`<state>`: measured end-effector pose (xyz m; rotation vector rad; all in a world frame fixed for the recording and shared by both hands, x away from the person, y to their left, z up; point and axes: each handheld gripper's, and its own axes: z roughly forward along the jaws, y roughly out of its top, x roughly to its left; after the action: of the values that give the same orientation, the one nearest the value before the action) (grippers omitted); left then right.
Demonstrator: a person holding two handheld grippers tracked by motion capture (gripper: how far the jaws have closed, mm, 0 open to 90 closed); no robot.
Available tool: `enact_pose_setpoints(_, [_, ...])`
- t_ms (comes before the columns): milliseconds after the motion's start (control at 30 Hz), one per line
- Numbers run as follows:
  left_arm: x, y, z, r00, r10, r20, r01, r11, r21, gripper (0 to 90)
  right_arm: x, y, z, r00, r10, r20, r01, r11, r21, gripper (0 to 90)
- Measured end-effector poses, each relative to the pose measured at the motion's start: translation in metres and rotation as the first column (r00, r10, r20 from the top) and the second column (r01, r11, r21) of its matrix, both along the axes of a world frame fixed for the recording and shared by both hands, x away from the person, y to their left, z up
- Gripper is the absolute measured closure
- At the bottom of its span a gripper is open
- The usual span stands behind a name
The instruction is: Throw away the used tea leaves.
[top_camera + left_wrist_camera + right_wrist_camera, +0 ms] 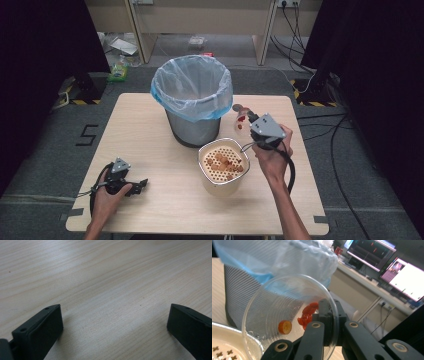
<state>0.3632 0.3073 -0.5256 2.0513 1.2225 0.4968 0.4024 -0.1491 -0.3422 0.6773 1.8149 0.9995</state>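
While the left gripper [141, 184] lies low on the table [150, 120] in the high view, the right gripper [243, 119] holds a clear dish [240, 116], small and hard to read, beside the lined bin [192, 100] above the perforated bowl [223, 165]. Along the left gripper's view, its jaws stand wide apart over bare wood. From the right gripper's view, jaws pinch the tilted dish's [287, 315] rim; a fruit slice [284, 327] and red bits [307, 315] cling inside, the bowl [227, 345] cut off below.

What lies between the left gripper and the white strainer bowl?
Bare tabletop, by the high view: nothing sits between the left gripper and the strainer bowl.
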Motion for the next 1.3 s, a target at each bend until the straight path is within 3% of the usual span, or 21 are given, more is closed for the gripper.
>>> enact_pose_setpoints(200, [0.000,0.000,0.000,1.0000,0.000,0.000,0.000,1.0000,0.000,0.0,0.016,-0.012,0.025,0.9980,0.017,-0.061,-0.014,0.999,0.050,89.2])
enact_pose_setpoints(467, [0.000,0.000,0.000,1.0000,0.000,0.000,0.000,1.0000,0.000,0.0,0.027,-0.017,0.055,0.9983,-0.011,-0.058,0.014,0.999,0.047,89.3])
enact_pose_setpoints(500, [0.000,0.000,0.000,1.0000,0.000,-0.001,0.000,1.0000,-0.001,0.0,0.031,-0.019,0.064,0.9986,-0.016,-0.050,0.018,0.999,0.049,89.3])
enact_pose_setpoints(767, [0.000,0.000,0.000,1.0000,0.001,0.001,-0.001,1.0000,-0.001,0.0,0.041,-0.017,0.083,0.9984,-0.017,-0.055,0.020,0.998,0.053,89.3])
enact_pose_setpoints(1100, [0.000,0.000,0.000,1.0000,0.001,0.001,-0.001,1.0000,-0.002,0.0,0.056,-0.004,0.107,0.9987,0.004,-0.050,0.000,0.997,0.080,89.3])
enact_pose_setpoints(1300, [0.000,0.000,0.000,1.0000,0.001,0.001,-0.001,1.0000,-0.001,0.0,0.068,0.019,0.118,0.9985,0.037,-0.040,-0.034,0.996,0.083,89.4])
